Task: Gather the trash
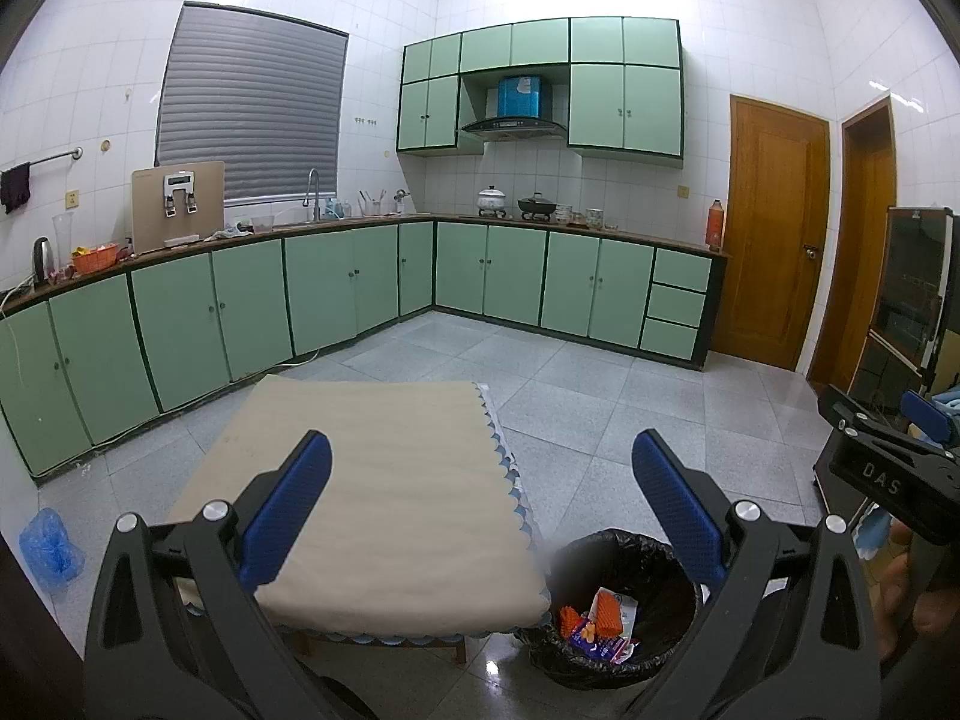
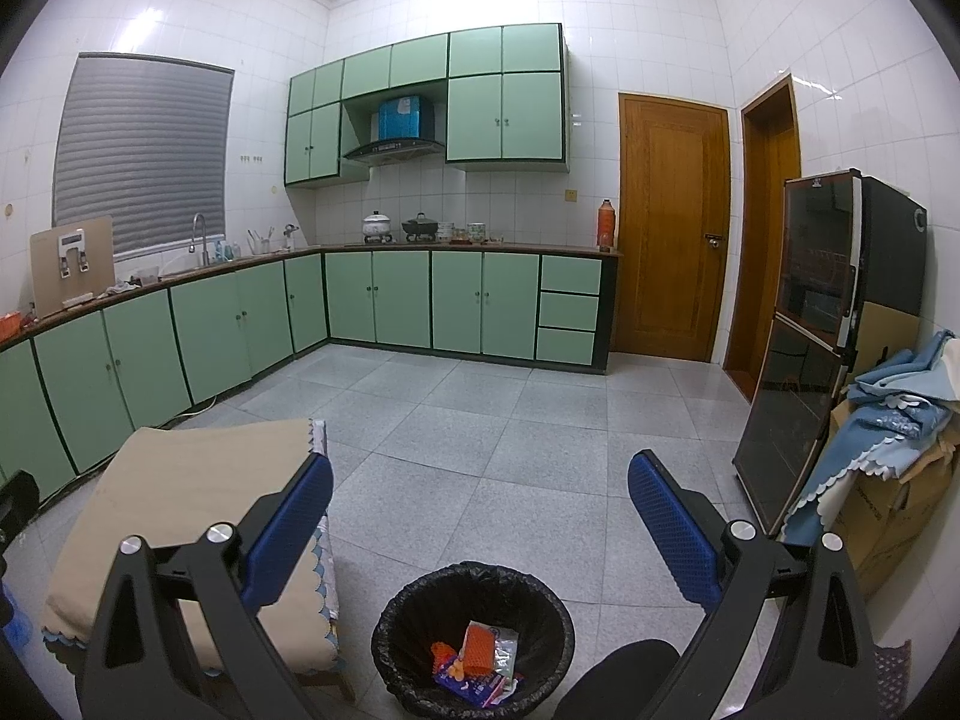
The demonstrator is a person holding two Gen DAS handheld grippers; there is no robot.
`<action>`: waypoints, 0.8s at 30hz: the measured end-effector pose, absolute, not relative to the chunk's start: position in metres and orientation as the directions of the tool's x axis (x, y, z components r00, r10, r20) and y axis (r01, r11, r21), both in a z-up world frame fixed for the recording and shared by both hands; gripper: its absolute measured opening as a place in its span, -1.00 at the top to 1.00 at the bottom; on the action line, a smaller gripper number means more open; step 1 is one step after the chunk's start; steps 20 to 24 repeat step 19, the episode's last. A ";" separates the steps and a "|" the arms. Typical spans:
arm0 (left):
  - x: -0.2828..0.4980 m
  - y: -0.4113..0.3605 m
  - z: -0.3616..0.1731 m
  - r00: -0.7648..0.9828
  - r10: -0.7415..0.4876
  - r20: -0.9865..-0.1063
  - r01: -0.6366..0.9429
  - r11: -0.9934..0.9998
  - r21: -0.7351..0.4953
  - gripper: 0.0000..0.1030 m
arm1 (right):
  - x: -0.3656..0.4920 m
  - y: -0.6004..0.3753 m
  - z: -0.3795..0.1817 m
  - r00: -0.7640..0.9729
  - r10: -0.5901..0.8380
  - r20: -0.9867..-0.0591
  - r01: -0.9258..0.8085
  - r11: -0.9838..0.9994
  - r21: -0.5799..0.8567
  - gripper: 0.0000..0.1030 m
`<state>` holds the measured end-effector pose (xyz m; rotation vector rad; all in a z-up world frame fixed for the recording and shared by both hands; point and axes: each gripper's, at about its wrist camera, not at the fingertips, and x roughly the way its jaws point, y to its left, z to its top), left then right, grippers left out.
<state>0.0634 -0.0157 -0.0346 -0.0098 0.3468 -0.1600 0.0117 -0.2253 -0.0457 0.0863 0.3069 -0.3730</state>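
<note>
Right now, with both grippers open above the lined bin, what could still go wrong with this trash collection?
1. The blue crumpled plastic piece on the grey floor by the green cabinets lies far from the black-lined round trash bin; if it is trash, it could be missed.
2. The bin stands close to the beige-clothed low table; a low sweep of the left gripper or right gripper might knock it.

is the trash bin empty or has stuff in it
Not empty. The black-lined trash bin holds orange and purple wrappers at the bottom, well below its rim.
</note>
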 end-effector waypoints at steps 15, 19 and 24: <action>0.062 -0.018 -0.036 0.927 -0.161 -0.339 0.158 0.987 -0.038 -0.89 | 0.011 -0.228 -0.047 0.885 -0.346 -0.311 0.372 0.928 0.024 -0.88; 0.062 -0.018 -0.036 0.927 -0.161 -0.339 0.158 0.987 -0.037 -0.89 | 0.011 -0.229 -0.047 0.885 -0.346 -0.310 0.371 0.928 0.024 -0.88; 0.062 -0.018 -0.036 0.927 -0.161 -0.339 0.158 0.987 -0.037 -0.89 | 0.011 -0.229 -0.047 0.885 -0.346 -0.310 0.371 0.928 0.024 -0.88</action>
